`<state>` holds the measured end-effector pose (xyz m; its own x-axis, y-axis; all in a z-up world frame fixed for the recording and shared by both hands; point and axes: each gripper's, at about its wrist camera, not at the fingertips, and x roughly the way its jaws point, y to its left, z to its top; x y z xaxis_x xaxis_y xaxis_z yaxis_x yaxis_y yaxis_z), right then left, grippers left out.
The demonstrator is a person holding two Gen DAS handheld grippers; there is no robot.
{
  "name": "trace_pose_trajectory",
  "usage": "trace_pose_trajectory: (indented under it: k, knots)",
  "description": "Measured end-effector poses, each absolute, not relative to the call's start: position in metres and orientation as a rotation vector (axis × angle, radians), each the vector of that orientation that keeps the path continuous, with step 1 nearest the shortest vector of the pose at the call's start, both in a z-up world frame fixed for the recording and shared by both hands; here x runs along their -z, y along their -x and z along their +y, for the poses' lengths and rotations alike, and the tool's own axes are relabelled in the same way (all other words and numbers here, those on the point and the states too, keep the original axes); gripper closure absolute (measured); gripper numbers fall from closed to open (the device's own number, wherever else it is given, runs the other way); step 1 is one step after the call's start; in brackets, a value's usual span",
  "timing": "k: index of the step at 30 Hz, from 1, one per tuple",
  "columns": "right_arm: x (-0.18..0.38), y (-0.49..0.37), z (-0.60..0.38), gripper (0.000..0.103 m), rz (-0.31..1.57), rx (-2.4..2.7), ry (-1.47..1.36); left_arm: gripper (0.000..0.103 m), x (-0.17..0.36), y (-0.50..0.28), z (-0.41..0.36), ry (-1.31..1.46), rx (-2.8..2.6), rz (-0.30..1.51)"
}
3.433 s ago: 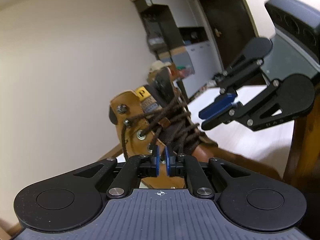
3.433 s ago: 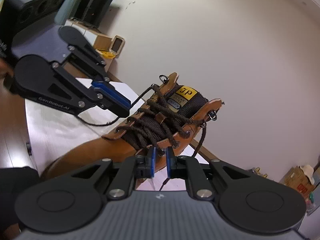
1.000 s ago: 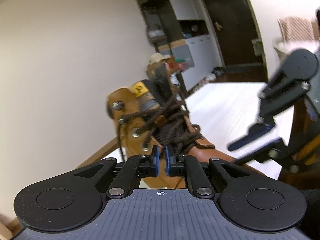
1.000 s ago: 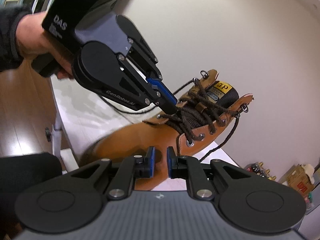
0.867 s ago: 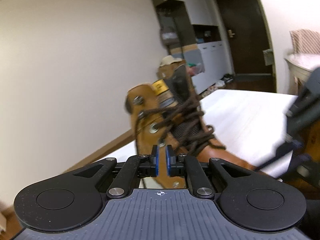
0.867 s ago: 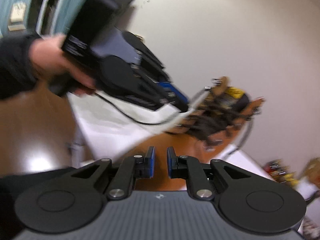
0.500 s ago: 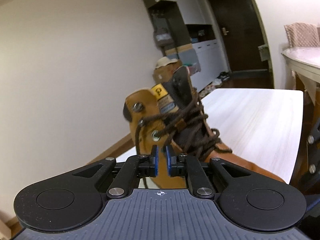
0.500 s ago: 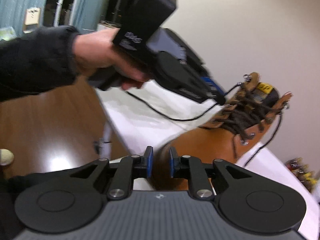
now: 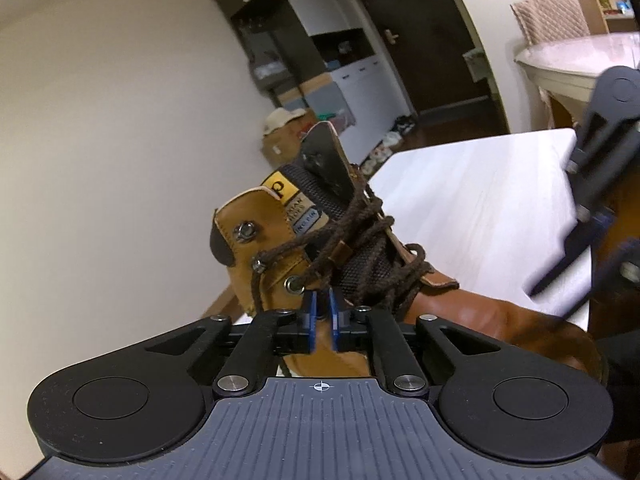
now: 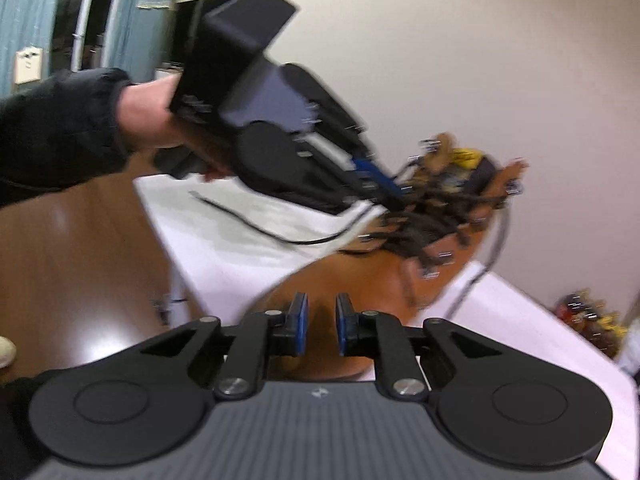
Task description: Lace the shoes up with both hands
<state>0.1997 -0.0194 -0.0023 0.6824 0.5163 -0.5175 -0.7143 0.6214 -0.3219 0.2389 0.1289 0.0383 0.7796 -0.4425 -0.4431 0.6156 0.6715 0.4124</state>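
A tan leather boot point(image 9: 260, 240) with dark brown laces point(image 9: 368, 236) stands on a white table point(image 9: 480, 200). My left gripper point(image 9: 322, 314) sits against its side just below a lower eyelet. Its blue pads are shut to a narrow slit and I see nothing between them. One loose lace end hangs from an upper eyelet and passes behind that gripper. In the right wrist view a hand point(image 10: 148, 116) holds the left gripper point(image 10: 396, 196) by the boot's point(image 10: 360, 280) upper laces point(image 10: 432, 216). My right gripper point(image 10: 322, 328) hovers near the toe, slightly open and holding nothing. The same gripper is a blur point(image 9: 560, 280) in the left wrist view.
A loose lace end point(image 10: 260, 224) trails over the table point(image 10: 240, 264) under the left gripper. A plain wall rises close behind the boot. Wooden floor point(image 10: 80, 260) lies past the table's edge. A round table point(image 9: 580, 60), cabinets and a dark door stand far back.
My right gripper has drawn back from the eyelets to the toe end and its pads have parted a little. The left gripper has stayed at the boot's side, still shut.
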Motion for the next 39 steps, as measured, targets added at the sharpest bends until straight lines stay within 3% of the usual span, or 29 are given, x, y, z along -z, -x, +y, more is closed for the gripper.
trace_pose_trajectory:
  k: [19, 35, 39]
  knots:
    - [-0.016, -0.249, -0.013, 0.087, 0.200, -0.545, 0.716, 0.100, -0.047, -0.228, 0.144, -0.480, 0.597, 0.316]
    - [-0.008, -0.260, -0.004, 0.090, 0.210, -0.547, 0.852, 0.100, -0.040, -0.224, 0.142, -0.535, 0.624, 0.316]
    - [-0.005, -0.257, 0.001, 0.095, 0.195, -0.546, 0.917, 0.100, -0.041, -0.225, 0.145, -0.528, 0.617, 0.316]
